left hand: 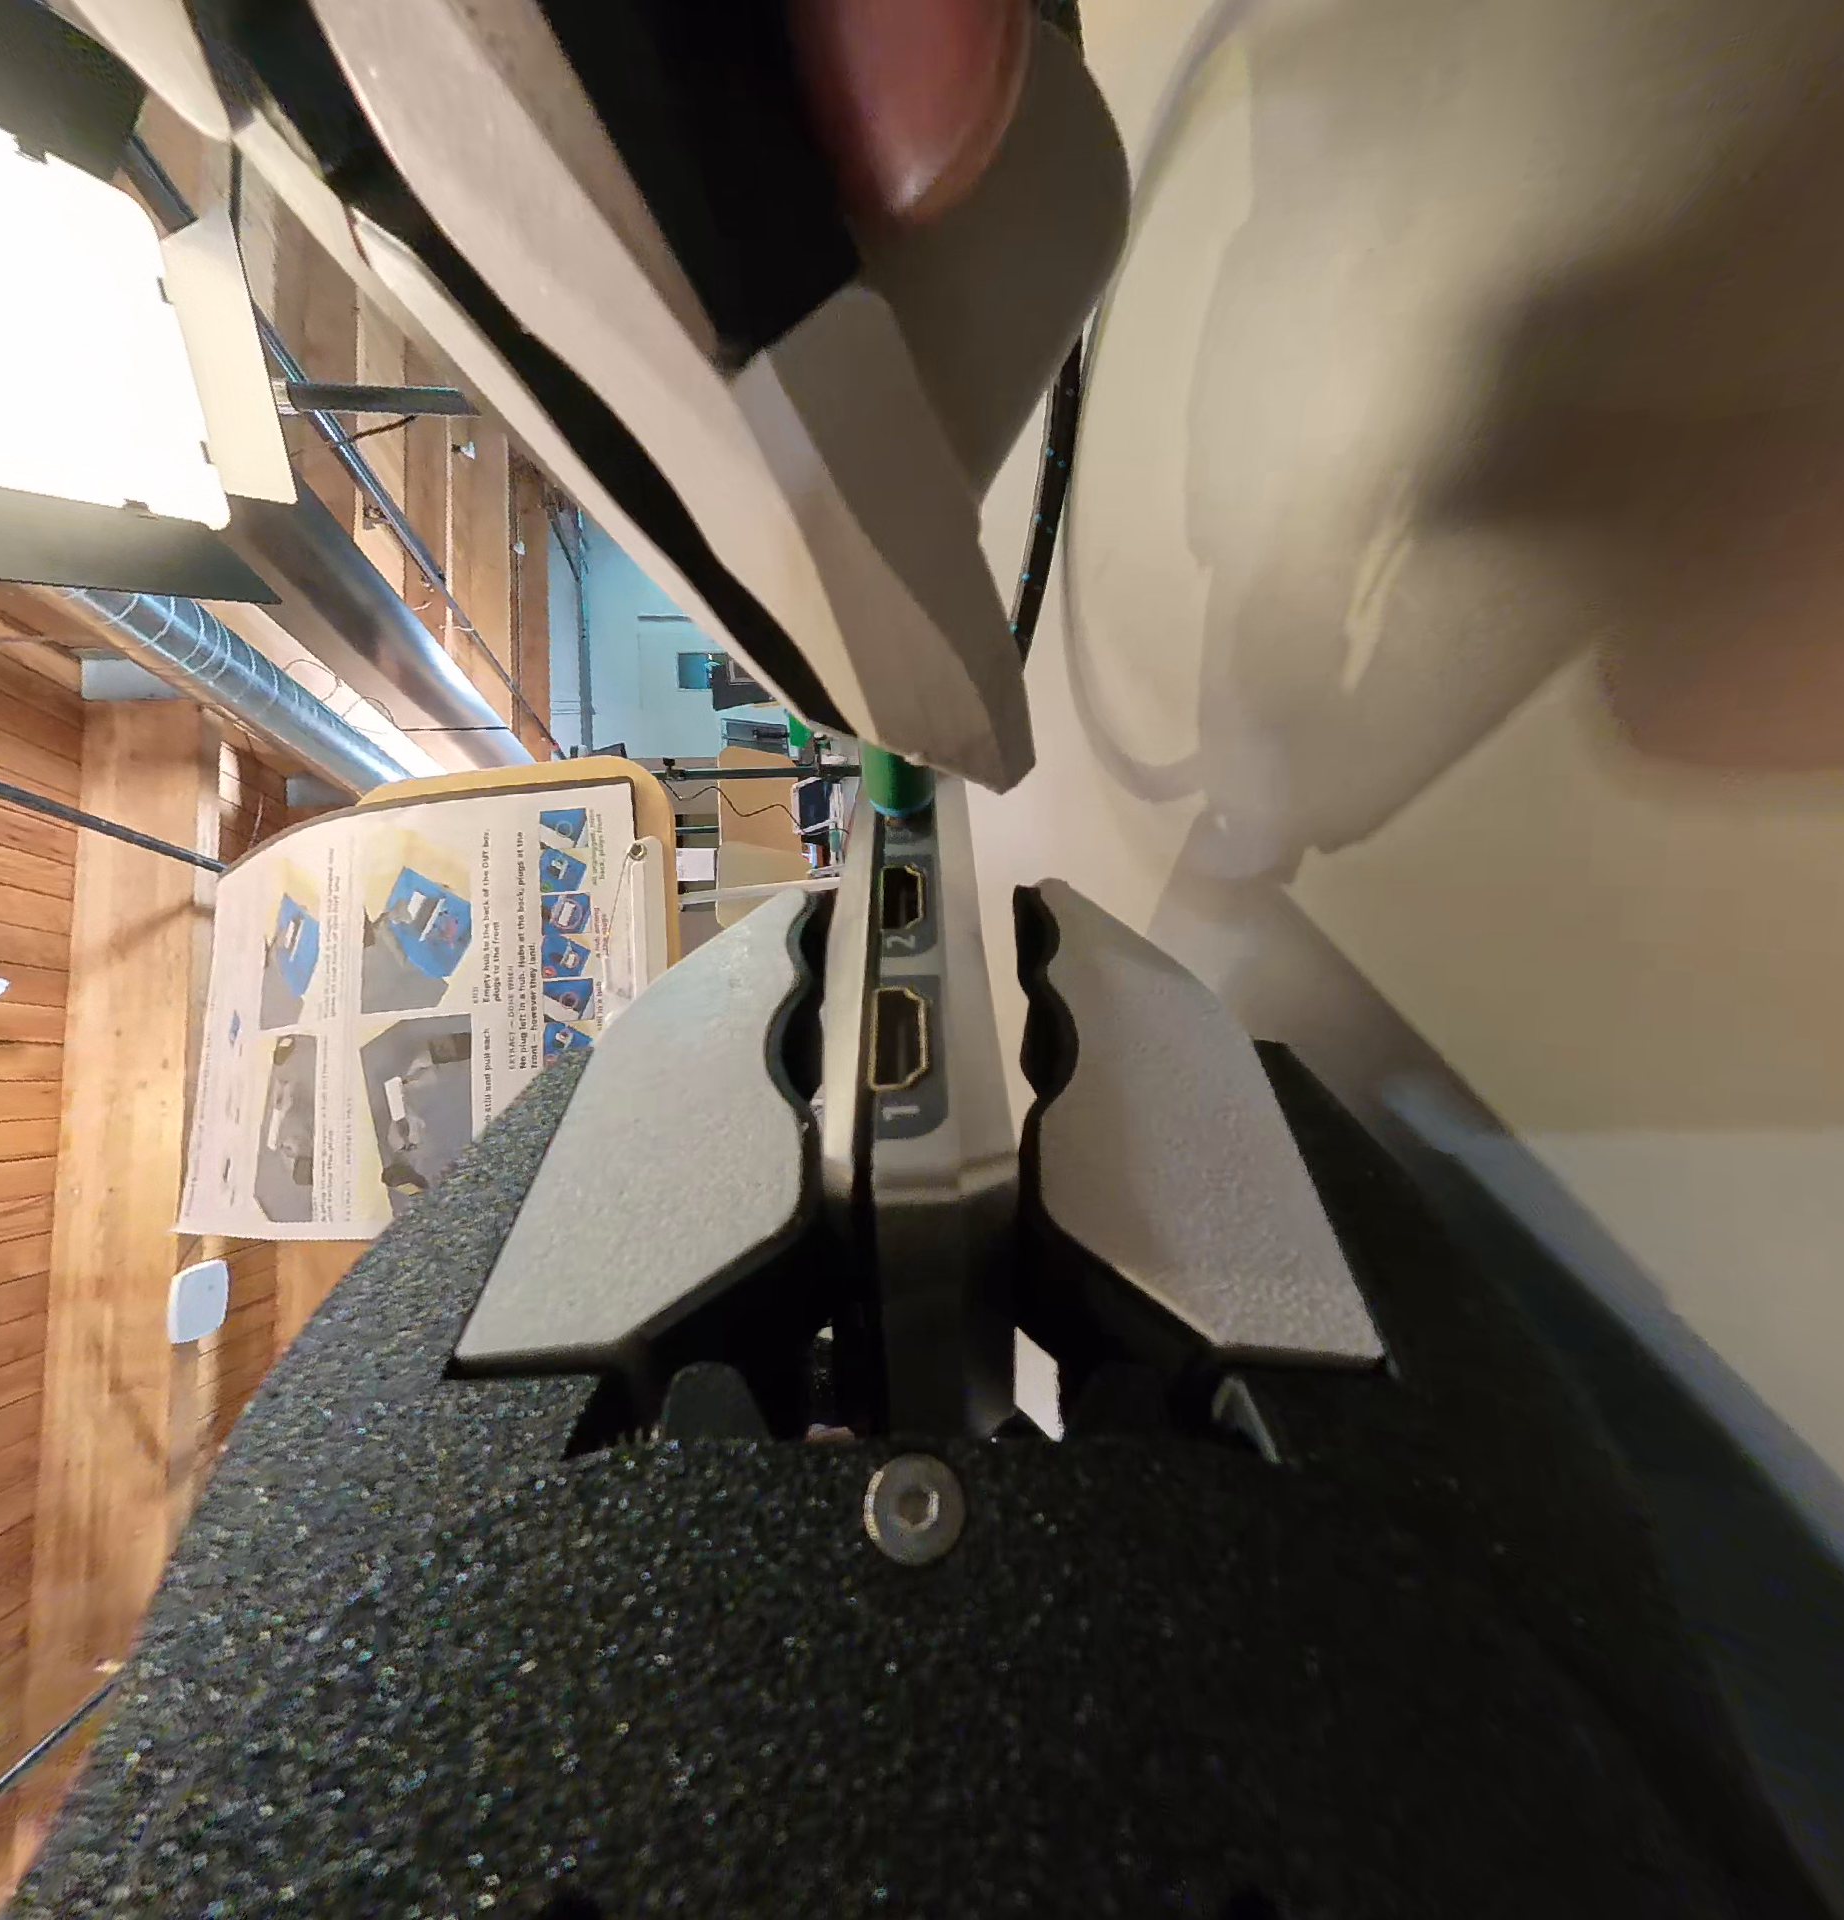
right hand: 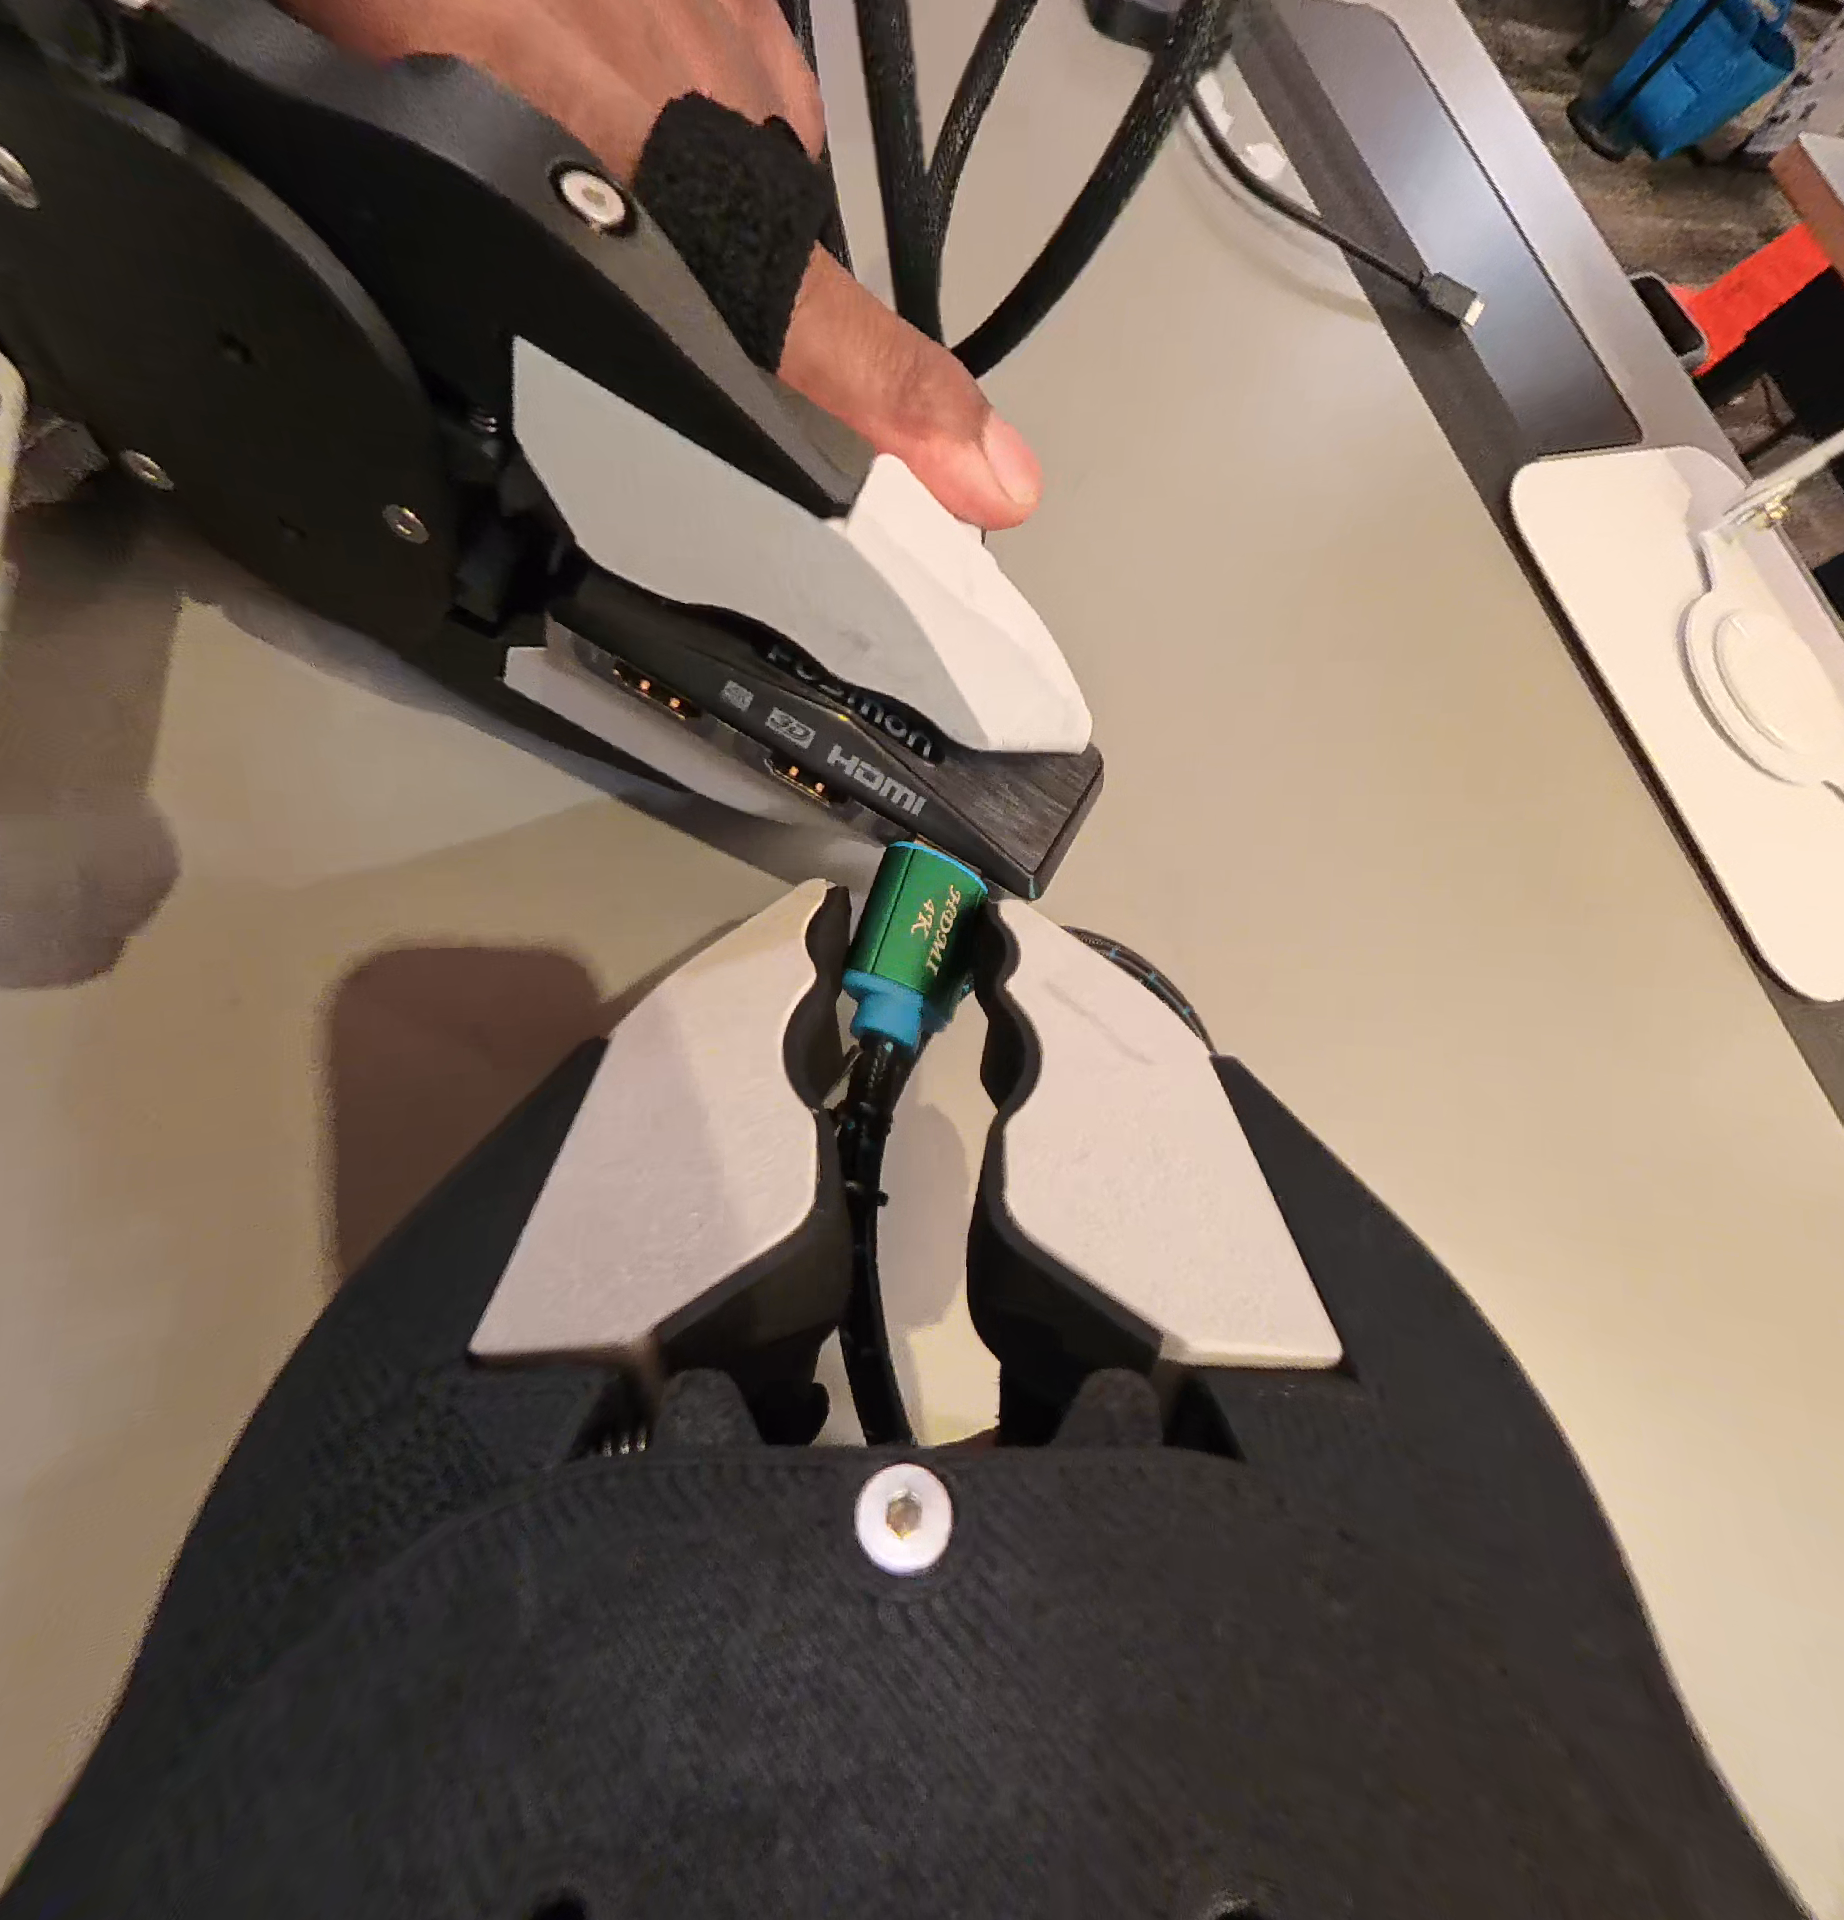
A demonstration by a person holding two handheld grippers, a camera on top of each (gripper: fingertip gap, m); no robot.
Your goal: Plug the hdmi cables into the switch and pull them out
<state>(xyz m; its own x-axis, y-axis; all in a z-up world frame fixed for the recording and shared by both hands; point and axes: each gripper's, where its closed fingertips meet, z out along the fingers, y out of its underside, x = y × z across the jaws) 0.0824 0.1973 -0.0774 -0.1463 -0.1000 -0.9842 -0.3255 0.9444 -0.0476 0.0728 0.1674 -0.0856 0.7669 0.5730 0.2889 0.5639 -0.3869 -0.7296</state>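
Green plug (right hand: 913, 925) (in right tool (right hand: 913, 914))

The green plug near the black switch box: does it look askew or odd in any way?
Yes, slightly. The green plug sits tilted against the black switch box, not square to its port, while the right hand-held gripper clamps it.

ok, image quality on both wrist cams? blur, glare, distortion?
Left wrist view: big blurred pale mass top right, blown-out light panel top left, ports on the black hub sharp. Right wrist view: mostly sharp, green plug crisp, soft shadows on the table, fisheye bending edges.
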